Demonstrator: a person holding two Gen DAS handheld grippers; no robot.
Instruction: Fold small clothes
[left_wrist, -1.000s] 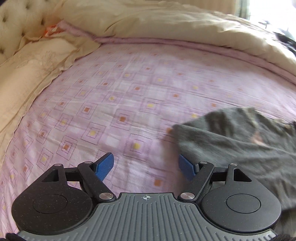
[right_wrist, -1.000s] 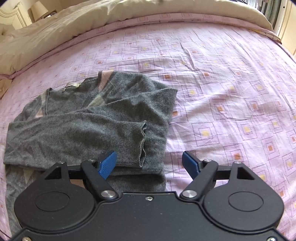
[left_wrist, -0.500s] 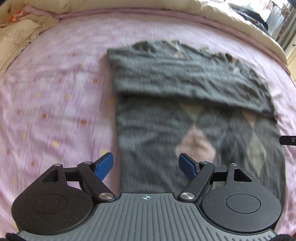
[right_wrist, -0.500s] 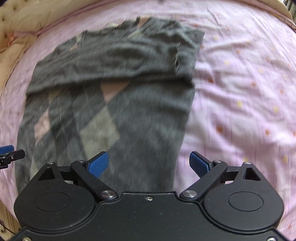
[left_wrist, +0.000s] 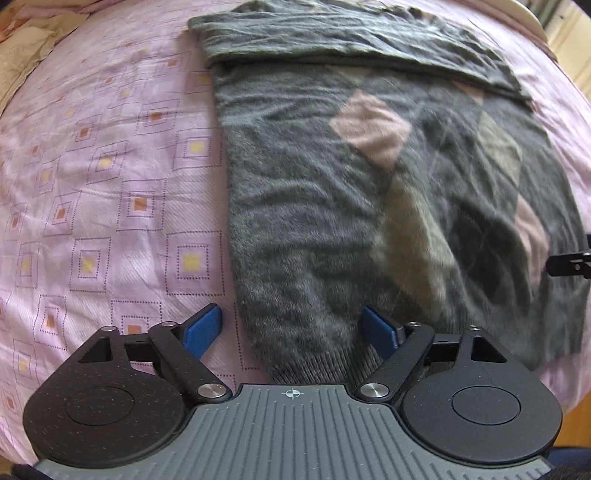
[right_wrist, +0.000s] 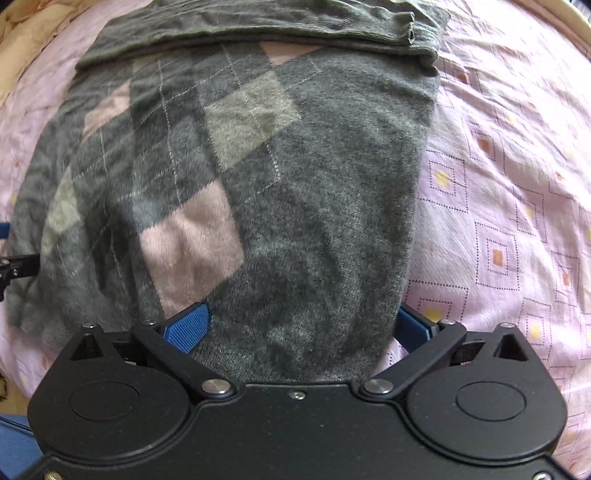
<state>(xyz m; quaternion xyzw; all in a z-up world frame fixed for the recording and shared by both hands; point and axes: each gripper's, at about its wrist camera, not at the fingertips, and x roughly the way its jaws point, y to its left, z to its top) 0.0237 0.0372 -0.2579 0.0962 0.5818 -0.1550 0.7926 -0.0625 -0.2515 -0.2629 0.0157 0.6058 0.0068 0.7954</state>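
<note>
A grey argyle sweater (left_wrist: 314, 206) lies flat on the pink patterned sheet (left_wrist: 110, 192), its sleeves folded across the top. My left gripper (left_wrist: 291, 330) points down over the hem's left corner; its jaws are opening, the knit lies between the blue fingers (left_wrist: 203, 328), and the pads do not press it. In the right wrist view the sweater (right_wrist: 295, 184) fills the middle. My right gripper (right_wrist: 301, 328) hangs over the hem's right corner, jaws opening wide, with cloth between them and not pinched. Each gripper shows at the other view's edge.
A cream duvet (left_wrist: 22, 55) bunches at the far left of the bed, and shows again as the duvet (right_wrist: 33, 26) in the right wrist view. The bed's near edge drops off at the lower right, where wooden floor (left_wrist: 576, 421) shows. Bare sheet (right_wrist: 517, 221) lies right of the sweater.
Both grippers swung from the bed beside the sweater to its near hem and dropped closer to it. Their jaws spread wider. The sweater itself has not moved.
</note>
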